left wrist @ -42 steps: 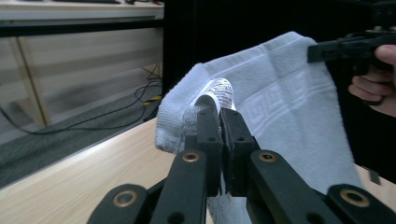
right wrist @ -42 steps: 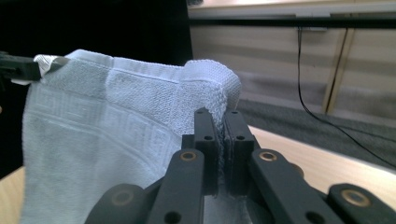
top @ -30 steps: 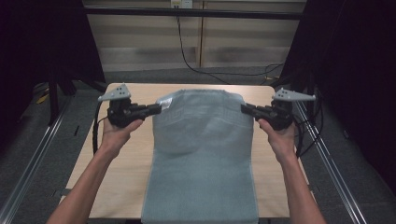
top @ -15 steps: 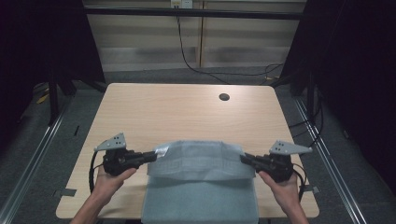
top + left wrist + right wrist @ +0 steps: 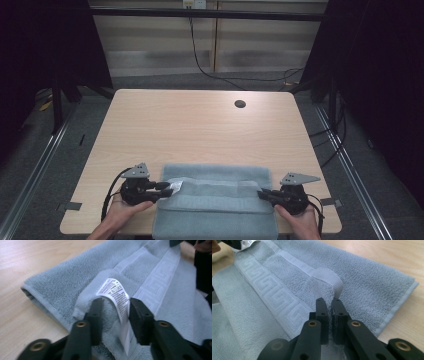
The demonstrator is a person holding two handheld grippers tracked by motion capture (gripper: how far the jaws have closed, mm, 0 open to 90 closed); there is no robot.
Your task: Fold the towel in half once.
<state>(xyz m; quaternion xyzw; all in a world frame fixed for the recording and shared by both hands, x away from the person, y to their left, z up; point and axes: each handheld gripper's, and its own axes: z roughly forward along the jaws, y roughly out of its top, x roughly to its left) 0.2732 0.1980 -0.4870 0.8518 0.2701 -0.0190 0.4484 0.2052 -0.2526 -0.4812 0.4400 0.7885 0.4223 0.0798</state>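
Your left gripper (image 5: 113,317) has its fingers (image 5: 96,315) standing a little apart around the towel (image 5: 215,200) corner and its care label (image 5: 117,295), so that corner is barely held, if at all. Your right gripper (image 5: 329,312) has its fingers pressed tight on the opposite corner. The towel lies folded at the near edge of the counter (image 5: 200,125), its far fold beyond both sets of fingers and its loose end hanging over the near edge. If you lift or pull now, the left corner could slip out from between the fingers while the right one holds, skewing the fold; the label alone may be all that catches. Half a second ago the left fingers looked closed on the corner and the edge was raised higher.
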